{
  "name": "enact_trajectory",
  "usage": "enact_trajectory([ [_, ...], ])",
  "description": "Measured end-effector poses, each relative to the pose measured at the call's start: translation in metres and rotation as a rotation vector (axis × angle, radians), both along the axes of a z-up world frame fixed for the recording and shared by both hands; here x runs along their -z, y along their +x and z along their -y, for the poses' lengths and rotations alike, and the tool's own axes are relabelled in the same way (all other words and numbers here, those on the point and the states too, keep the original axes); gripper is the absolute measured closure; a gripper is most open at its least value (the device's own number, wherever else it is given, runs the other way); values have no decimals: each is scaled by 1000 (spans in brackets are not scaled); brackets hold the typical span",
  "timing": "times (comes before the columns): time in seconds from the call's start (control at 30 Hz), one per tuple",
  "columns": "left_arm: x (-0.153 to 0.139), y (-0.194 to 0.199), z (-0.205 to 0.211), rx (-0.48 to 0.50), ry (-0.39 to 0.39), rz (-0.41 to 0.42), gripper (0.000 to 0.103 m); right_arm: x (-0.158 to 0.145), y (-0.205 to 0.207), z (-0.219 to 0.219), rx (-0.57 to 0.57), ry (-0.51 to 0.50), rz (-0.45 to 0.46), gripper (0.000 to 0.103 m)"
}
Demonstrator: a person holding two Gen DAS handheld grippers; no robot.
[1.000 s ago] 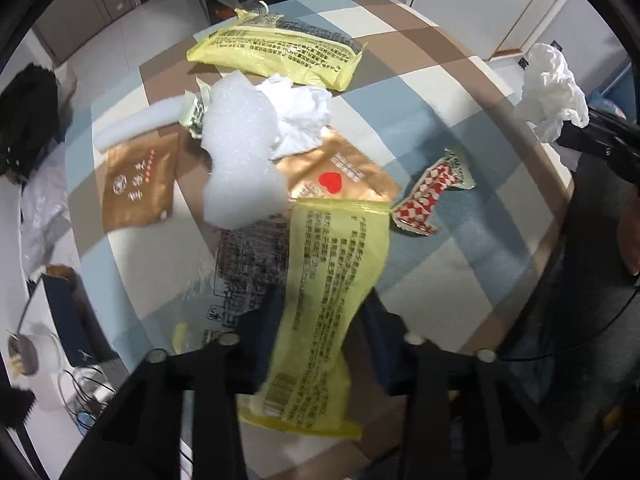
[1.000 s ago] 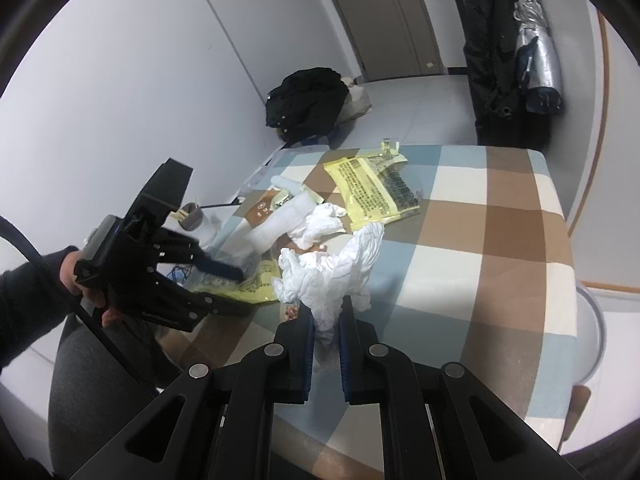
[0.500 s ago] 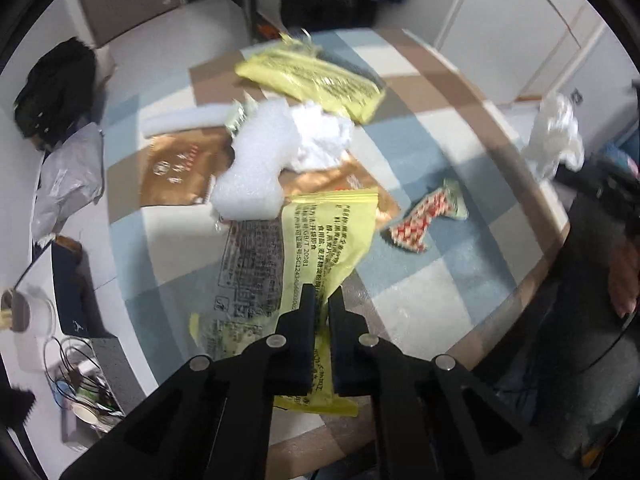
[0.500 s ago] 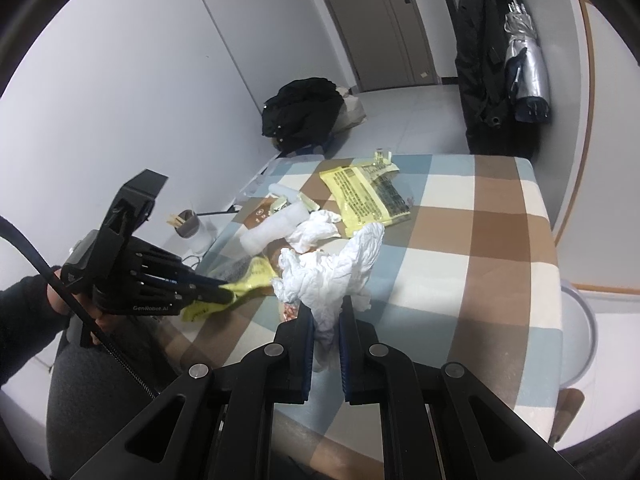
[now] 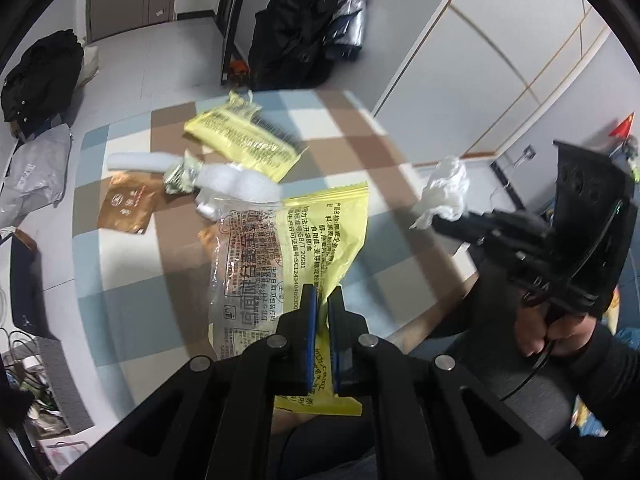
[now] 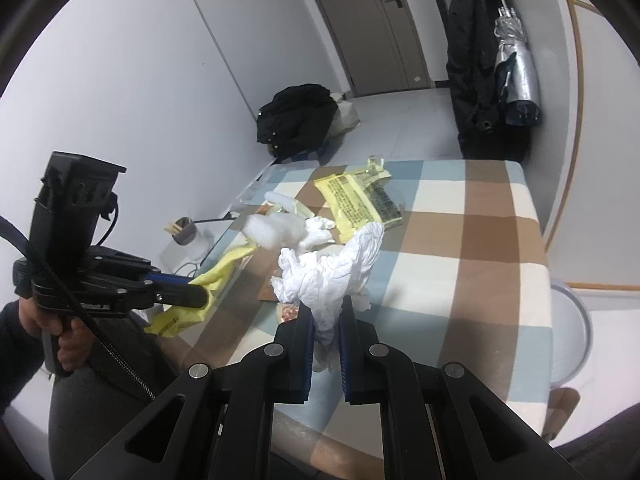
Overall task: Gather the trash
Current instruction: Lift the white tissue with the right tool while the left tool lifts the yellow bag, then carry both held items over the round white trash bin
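My left gripper point(image 5: 322, 300) is shut on a yellow snack wrapper point(image 5: 320, 236) and holds it lifted above the near edge of the checked table point(image 5: 352, 148). The same wrapper point(image 6: 224, 272) hangs from that gripper in the right wrist view. My right gripper point(image 6: 325, 320) is shut on a crumpled white tissue point(image 6: 324, 272), held above the table; the tissue point(image 5: 446, 192) also shows at the right in the left wrist view. A second yellow wrapper point(image 5: 244, 140), white foam pieces point(image 5: 236, 186) and a brown packet point(image 5: 128, 208) lie on the table.
A round grey bin point(image 6: 570, 332) stands on the floor right of the table. A black bag point(image 6: 296, 120) lies on the floor beyond. Dark coats and an umbrella point(image 6: 516, 76) hang at the far wall. A cup with sticks point(image 6: 186, 232) sits left of the table.
My left gripper closed on the yellow wrapper and lifted it off the table, tilting upward. My right gripper kept hold of the tissue and rose a little.
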State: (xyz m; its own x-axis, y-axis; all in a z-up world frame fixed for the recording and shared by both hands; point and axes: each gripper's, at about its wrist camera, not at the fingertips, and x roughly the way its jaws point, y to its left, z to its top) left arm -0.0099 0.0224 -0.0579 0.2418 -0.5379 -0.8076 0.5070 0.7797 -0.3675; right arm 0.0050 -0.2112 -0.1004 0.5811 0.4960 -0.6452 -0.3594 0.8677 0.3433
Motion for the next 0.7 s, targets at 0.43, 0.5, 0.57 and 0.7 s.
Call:
enact_trajectory([
  [0.43, -35, 13, 5, -97, -154, 77, 101, -29, 1, 31, 53, 15, 42, 93],
  [0.5, -44, 16, 9, -103, -172, 99, 101, -34, 4, 38, 64, 30, 41, 93],
  [0.57, -54, 19, 14, -106, -192, 123, 101, -41, 7, 48, 80, 50, 49, 93],
  [0.7, -69, 33, 36, -104, -255, 131, 101, -63, 15, 73, 119, 89, 78, 93],
])
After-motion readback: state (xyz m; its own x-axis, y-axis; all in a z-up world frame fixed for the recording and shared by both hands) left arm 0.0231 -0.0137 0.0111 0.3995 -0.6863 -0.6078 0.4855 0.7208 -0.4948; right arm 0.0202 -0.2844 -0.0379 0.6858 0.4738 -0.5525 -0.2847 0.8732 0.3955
